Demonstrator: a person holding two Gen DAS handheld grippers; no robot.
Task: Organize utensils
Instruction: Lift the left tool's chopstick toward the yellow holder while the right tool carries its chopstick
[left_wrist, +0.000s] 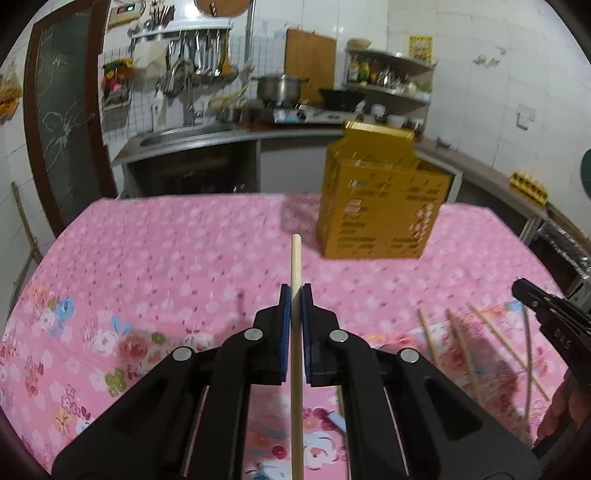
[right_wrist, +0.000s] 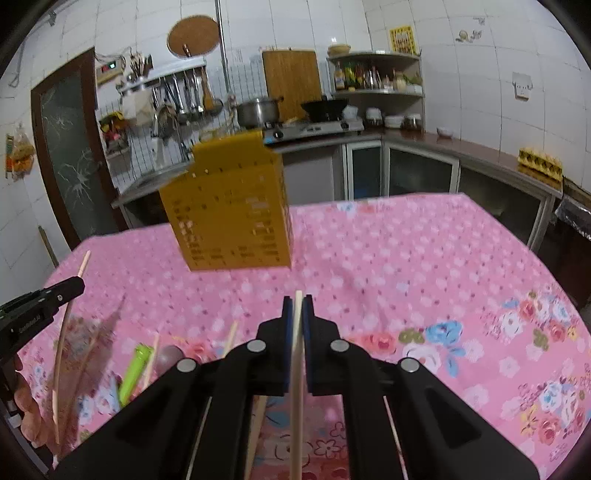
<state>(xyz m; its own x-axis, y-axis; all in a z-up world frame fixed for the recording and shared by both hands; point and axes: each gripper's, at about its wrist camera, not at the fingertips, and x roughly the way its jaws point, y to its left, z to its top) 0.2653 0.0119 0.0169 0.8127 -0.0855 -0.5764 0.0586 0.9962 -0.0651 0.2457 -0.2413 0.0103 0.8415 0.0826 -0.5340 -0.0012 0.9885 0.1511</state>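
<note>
My left gripper (left_wrist: 295, 293) is shut on a pale wooden chopstick (left_wrist: 296, 266) that sticks out forward above the pink floral tablecloth (left_wrist: 166, 258). My right gripper (right_wrist: 298, 302) is shut on another wooden chopstick (right_wrist: 297, 369), its tip level with the fingertips. A yellow perforated utensil holder (left_wrist: 380, 206) stands on the far side of the table, ahead and to the right of the left gripper; in the right wrist view the holder (right_wrist: 229, 218) is ahead and to the left. Several loose chopsticks (left_wrist: 461, 339) lie on the cloth at the right.
A green utensil (right_wrist: 135, 369) and loose chopsticks (right_wrist: 62, 332) lie on the cloth at the left of the right wrist view. The other gripper shows at the frame edge in each view (left_wrist: 546, 314) (right_wrist: 37, 306). Kitchen counter, sink and stove stand behind the table.
</note>
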